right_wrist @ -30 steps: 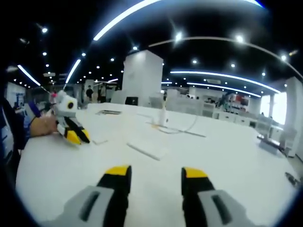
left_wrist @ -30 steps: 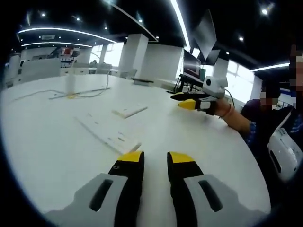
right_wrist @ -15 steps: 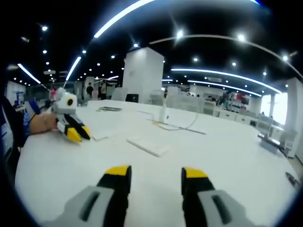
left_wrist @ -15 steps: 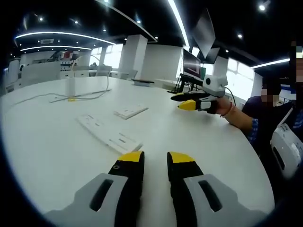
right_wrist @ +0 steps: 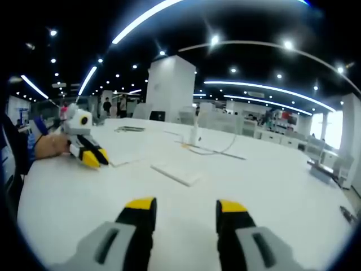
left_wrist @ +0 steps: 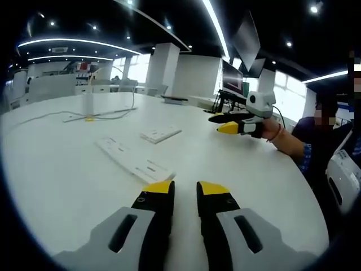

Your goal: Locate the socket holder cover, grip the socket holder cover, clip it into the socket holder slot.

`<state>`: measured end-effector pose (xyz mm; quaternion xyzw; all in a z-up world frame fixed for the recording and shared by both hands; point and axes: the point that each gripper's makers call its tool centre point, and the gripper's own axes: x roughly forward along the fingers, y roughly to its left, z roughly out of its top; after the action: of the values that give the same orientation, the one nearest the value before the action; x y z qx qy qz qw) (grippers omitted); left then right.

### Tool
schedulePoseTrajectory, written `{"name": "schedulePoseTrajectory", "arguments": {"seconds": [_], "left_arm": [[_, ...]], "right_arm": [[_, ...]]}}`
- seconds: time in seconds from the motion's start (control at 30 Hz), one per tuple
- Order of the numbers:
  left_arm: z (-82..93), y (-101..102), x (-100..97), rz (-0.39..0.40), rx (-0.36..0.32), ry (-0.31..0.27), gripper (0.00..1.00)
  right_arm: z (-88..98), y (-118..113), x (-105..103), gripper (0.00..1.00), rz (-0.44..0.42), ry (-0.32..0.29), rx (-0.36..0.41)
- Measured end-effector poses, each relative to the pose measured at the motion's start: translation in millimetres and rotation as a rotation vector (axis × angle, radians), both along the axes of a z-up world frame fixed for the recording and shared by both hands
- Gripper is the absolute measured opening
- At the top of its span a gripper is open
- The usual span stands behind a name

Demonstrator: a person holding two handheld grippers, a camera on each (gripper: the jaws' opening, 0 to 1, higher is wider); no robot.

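White worktop (left_wrist: 67, 169) carries the long socket holder (left_wrist: 134, 161), lying near centre; the smaller socket holder cover (left_wrist: 161, 134) lies just beyond it, apart. Left gripper (left_wrist: 185, 189) fingers nearly together, empty. Right gripper (right_wrist: 184, 208) fingers spread, empty. Nothing gripped yet; grip + clip-in left.

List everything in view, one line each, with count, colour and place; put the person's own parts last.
Socket holder: one, white, long strip lying flat on the table, ahead of the left gripper.
Socket holder cover: one, white, small flat plate lying beyond the strip.
Cable: one, pale, trailing across the far table.
Table: one, white, large, rounded edge.
Left gripper: one, grey with black-and-yellow jaws, narrow gap, holding nothing.
Right gripper: one, same colours, jaws wide apart, empty.
Hand: one, holding the right gripper, at the table's edge.
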<state>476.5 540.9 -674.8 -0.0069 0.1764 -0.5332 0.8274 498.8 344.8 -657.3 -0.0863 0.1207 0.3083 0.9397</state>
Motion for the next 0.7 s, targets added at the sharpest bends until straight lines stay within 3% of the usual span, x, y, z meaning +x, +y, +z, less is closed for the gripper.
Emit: {"name": "schedulePoseTrajectory", "arguments": {"seconds": [0.7], "left_arm": [[-0.6,0.5,6.9,0.040,-0.001,-0.011,0.20]], "right_arm": [[-1.2,2.3,-2.8,0.43,0.008,-0.001,-0.008]]}}
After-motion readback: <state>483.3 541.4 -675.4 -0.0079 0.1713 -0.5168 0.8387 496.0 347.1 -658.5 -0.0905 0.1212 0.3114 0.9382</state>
